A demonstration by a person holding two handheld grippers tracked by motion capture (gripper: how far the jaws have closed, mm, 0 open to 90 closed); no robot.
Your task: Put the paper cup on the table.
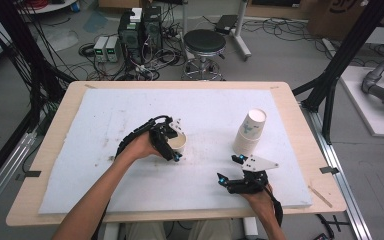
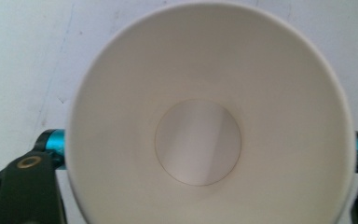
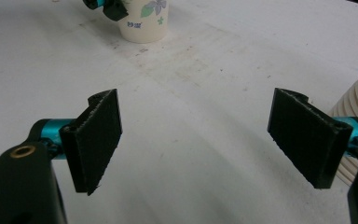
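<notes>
Paper cup (image 1: 179, 143) | upright, empty, pinched between left gripper (image 1: 172, 145) jaws on white pad (image 1: 105, 115); cup stack (image 1: 249, 132) just beyond right gripper (image 1: 232, 168), jaws spread, empty | progress: apparently one cup separated; stack remains to unstack

Around you: a grey floor (image 1: 290, 60) strewn with cables (image 1: 95, 65); a round black stool (image 1: 205, 44) beyond the table's far edge; stacked electronic boxes (image 1: 140, 30) to its left (make unreadable); black frame struts (image 1: 345, 55) at right.
</notes>
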